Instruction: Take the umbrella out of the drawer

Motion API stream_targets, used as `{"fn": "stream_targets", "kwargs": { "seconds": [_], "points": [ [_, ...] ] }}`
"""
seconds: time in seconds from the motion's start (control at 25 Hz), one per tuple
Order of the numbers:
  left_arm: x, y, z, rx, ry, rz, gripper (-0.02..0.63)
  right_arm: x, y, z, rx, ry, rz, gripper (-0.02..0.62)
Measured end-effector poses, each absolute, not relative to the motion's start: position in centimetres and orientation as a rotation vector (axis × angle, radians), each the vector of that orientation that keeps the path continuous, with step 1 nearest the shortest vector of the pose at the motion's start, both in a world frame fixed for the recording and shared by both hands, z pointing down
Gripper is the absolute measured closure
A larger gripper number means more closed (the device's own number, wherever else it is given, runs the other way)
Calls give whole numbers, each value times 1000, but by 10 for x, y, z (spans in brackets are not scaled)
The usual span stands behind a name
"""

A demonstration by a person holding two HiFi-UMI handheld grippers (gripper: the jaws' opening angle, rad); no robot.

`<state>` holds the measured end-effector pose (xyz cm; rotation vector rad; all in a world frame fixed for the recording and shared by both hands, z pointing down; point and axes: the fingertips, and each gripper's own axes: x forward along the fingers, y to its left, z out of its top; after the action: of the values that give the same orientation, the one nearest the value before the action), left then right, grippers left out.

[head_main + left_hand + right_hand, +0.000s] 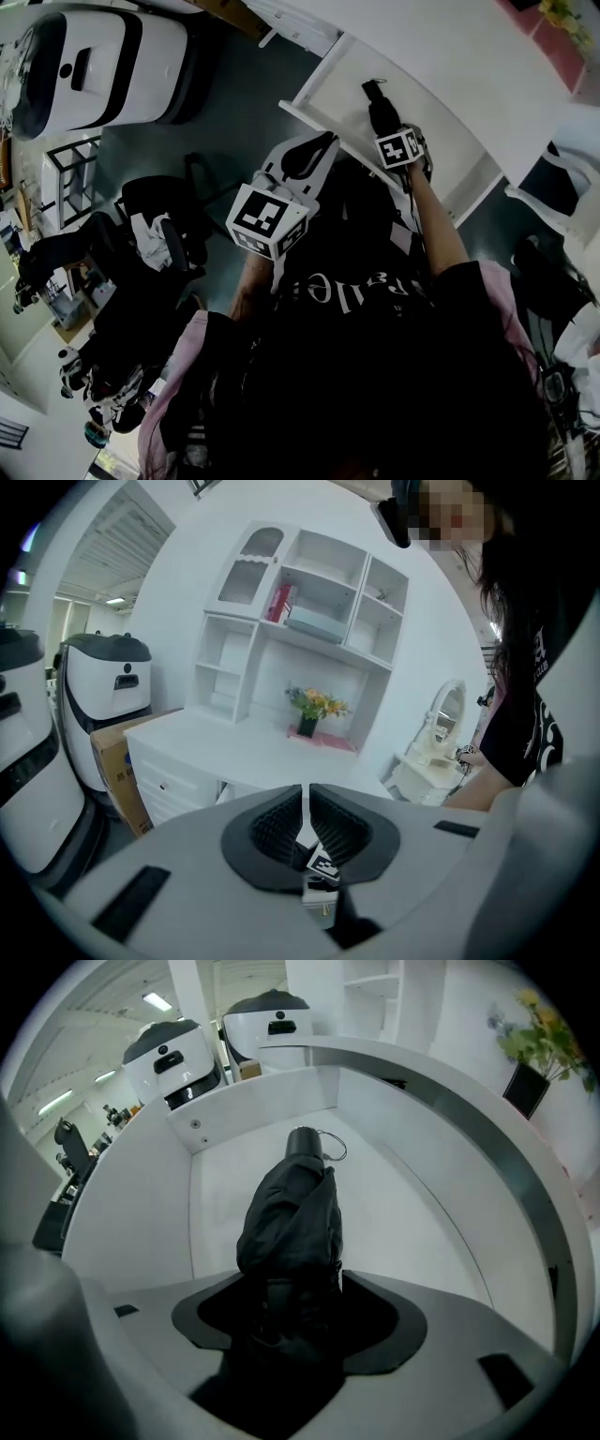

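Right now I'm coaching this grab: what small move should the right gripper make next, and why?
Probably close the right gripper: its jaws stand apart around the black umbrella, which lies in the open drawer, not yet gripped.

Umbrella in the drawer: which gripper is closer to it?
Right. The right gripper straddles the umbrella inside the drawer; the left gripper hangs outside the drawer, apart from it.

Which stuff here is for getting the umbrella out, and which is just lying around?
For the job: umbrella, drawer, right gripper open around the umbrella.
Just lying about: flowers, cardboard box, white machine, mirror.
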<state>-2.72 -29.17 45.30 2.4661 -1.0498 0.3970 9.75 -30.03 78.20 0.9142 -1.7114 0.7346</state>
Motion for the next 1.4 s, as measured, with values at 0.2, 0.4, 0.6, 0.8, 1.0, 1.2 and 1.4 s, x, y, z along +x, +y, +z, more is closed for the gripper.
{"fn": "stream_targets", "kwargs": {
  "seconds": [0.2, 0.4, 0.6, 0.8, 1.0, 1.2, 1.4],
  "points": [
    [-45, -282, 455, 2427, -1113, 387, 572, 95, -299, 789, 902, -1681, 693, 313],
    [-61, -277, 451, 2413, -1155, 368, 572, 99, -296, 784, 874, -1665, 755, 314],
    [-70, -275, 444, 2421, -1174, 342, 572, 114, -277, 772, 892, -1628, 942, 314],
    [-78, -266, 441, 2434, -1162, 331, 572, 129, -275, 736, 959, -1659, 943, 314],
    [-81, -256, 437, 2452, -1127, 334, 572, 129, -267, 685, 990, -1730, 912, 314],
    [-86, -248, 433, 2476, -1104, 332, 572, 123, -254, 635, 1098, -1811, 972, 314],
    [-91, -239, 428, 2511, -1075, 316, 572, 113, -242, 579, 1243, -1906, 1039, 314]
  ]
}}
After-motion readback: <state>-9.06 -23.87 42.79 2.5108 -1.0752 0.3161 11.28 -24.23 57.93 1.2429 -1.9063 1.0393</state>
